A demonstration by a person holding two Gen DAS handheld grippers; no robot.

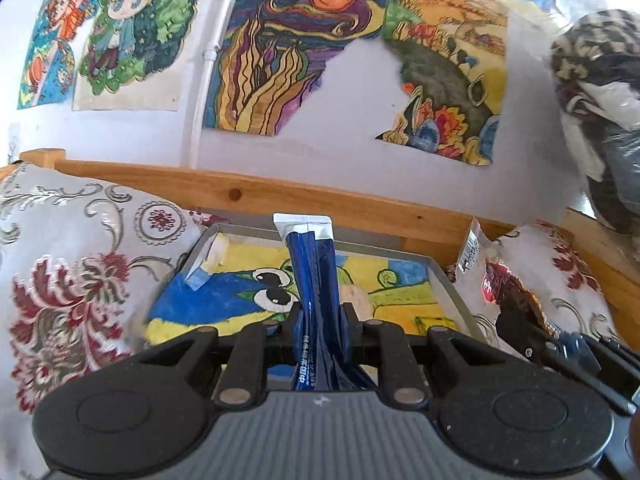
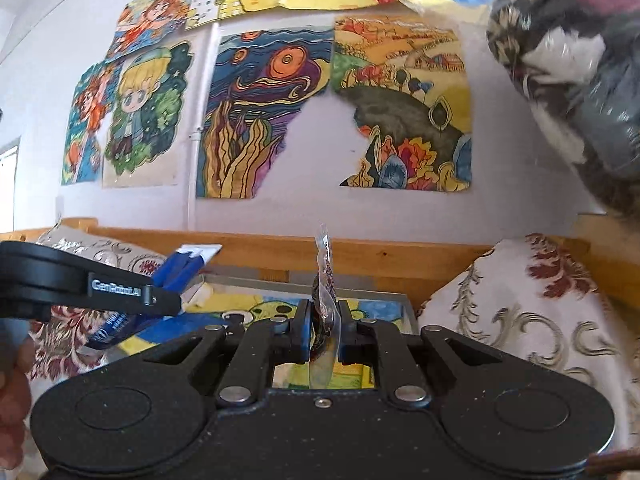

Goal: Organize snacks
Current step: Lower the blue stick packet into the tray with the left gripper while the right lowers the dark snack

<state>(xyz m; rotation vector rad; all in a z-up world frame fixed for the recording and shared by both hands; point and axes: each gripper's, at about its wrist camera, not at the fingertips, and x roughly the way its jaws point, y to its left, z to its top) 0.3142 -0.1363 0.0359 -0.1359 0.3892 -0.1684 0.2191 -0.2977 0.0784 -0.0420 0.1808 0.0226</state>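
Clear packet [image 2: 325, 312] edge-on, contents unreadable; tray [image 2: 408, 308] half-hidden.

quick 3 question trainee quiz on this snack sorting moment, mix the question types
1. True or false: the left gripper is shut on the blue packet.
2. What does the right gripper hold? A) clear snack packet B) a cushion C) nothing
3. Fill in: the grey tray lies between two floral ____.

Key: 1 true; 2 A; 3 cushions.
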